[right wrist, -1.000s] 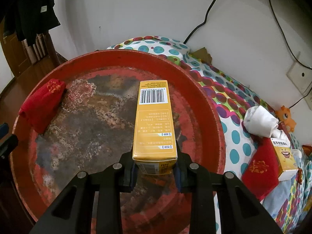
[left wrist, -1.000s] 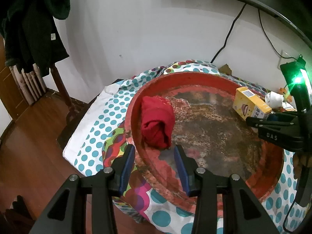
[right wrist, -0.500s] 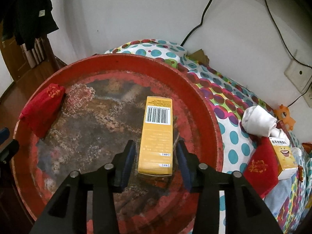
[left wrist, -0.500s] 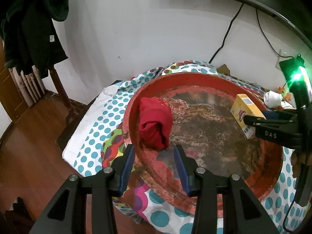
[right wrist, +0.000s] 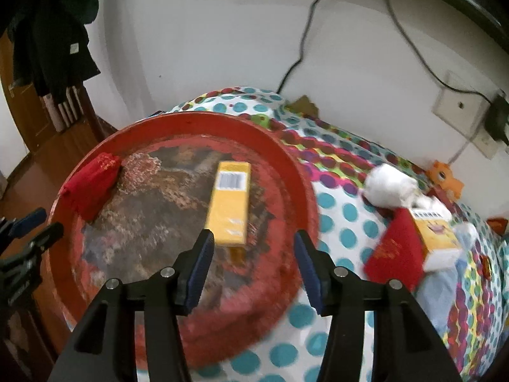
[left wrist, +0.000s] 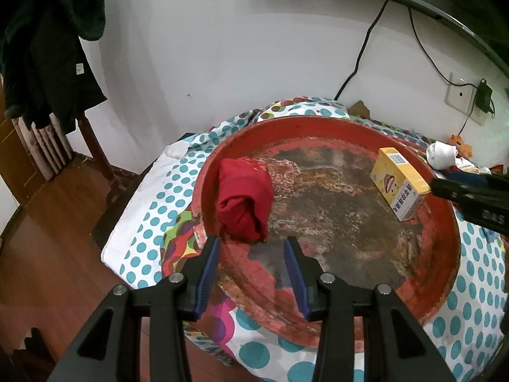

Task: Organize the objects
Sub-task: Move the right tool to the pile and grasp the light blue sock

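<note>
Yellow box [right wrist: 229, 202] lying flat inside red tray [right wrist: 296, 187], released. Right gripper [right wrist: 253, 265] fingers just opened, nothing between; left gripper [left wrist: 251, 272] fingers apart, empty. Judged light, stiff cardboard; best gripped across long sides.

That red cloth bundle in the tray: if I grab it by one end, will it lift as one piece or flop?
The red cloth bundle looks soft and loosely folded, so it will probably sag and may partly unfold. It seems light for its bulk. It lies flat in the red tray, so it is unlikely to roll.
</note>
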